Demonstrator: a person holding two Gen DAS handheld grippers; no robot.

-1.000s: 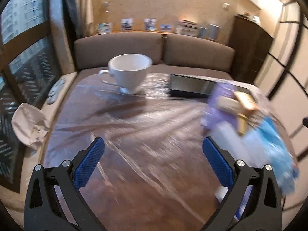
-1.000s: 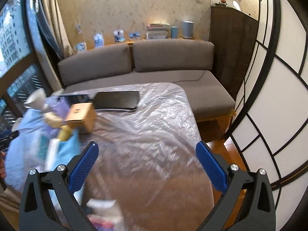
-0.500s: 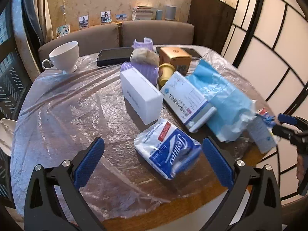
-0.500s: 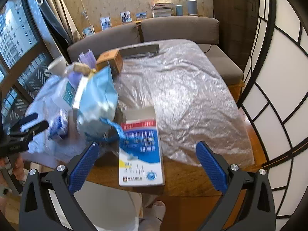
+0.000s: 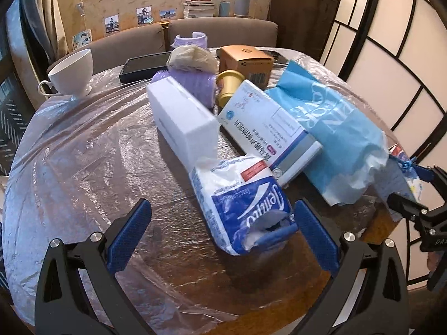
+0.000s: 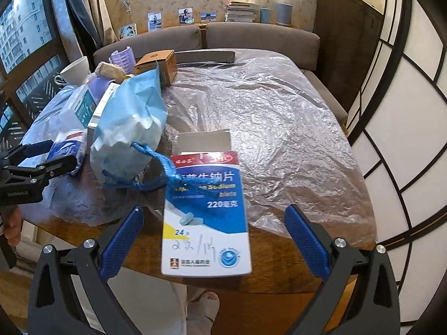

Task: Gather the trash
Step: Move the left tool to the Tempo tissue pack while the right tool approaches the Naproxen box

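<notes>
Both grippers hang wide open and empty at the table's near edge: right gripper (image 6: 213, 240) straddles the flat blue-and-white medicine carton (image 6: 206, 217), left gripper (image 5: 222, 234) frames the torn blue-and-white tissue pack (image 5: 245, 206). Judged, collecting has barely begun; next, close on the carton, clear of the blue cord (image 6: 156, 164) from the pale-blue paper bag (image 6: 131, 122) beyond

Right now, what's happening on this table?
A person holds a two-finger gripper in each hand over a plastic-covered table piled with packaging. Neither grips anything. The left gripper is open just before a torn blue-and-white tissue pack, which lies partly between its fingers. The right gripper is open around a flattened blue-and-white medicine box at the table edge. A blue drawstring bag, a white box and a white teacup sit untouched.
</notes>
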